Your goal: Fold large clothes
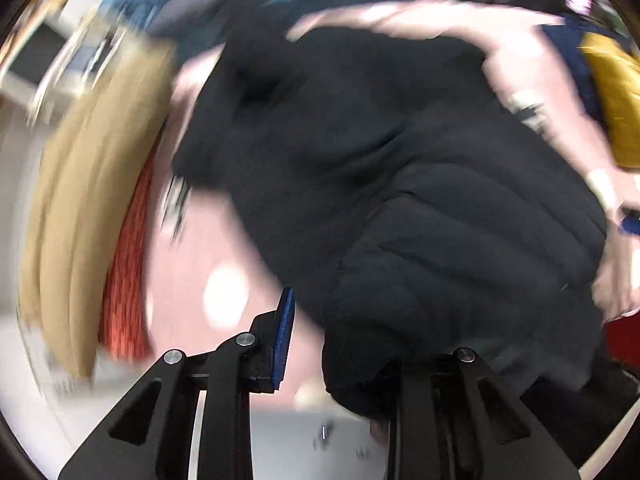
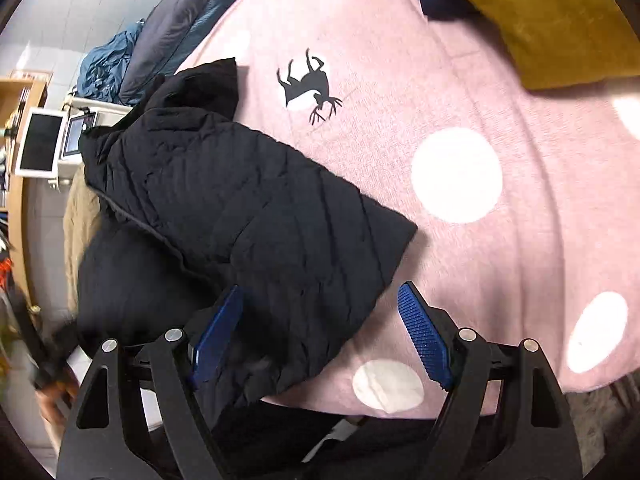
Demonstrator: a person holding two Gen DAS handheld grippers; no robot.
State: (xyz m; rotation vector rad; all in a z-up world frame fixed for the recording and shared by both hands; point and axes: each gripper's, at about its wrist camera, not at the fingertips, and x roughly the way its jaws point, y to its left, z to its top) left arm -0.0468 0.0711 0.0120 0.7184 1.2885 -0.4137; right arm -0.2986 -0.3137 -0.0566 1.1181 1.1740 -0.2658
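Observation:
A black quilted jacket (image 2: 248, 216) lies partly folded on a pink bedspread (image 2: 460, 92) with white dots and a deer print. My right gripper (image 2: 320, 332) is open, its blue pads astride the jacket's near corner. In the blurred left wrist view the jacket (image 1: 400, 184) fills the middle. My left gripper (image 1: 340, 340) is open; its left blue pad (image 1: 284, 336) shows, and the right finger is hidden under the jacket's edge.
A mustard cushion (image 2: 540, 20) and a dark blue cloth lie at the bed's far right. Blue and grey bedding (image 2: 160, 40) is piled at the far left. A wooden shelf with a white device (image 2: 40, 144) stands left of the bed. An orange cloth (image 1: 128, 272) hangs at the bed's side.

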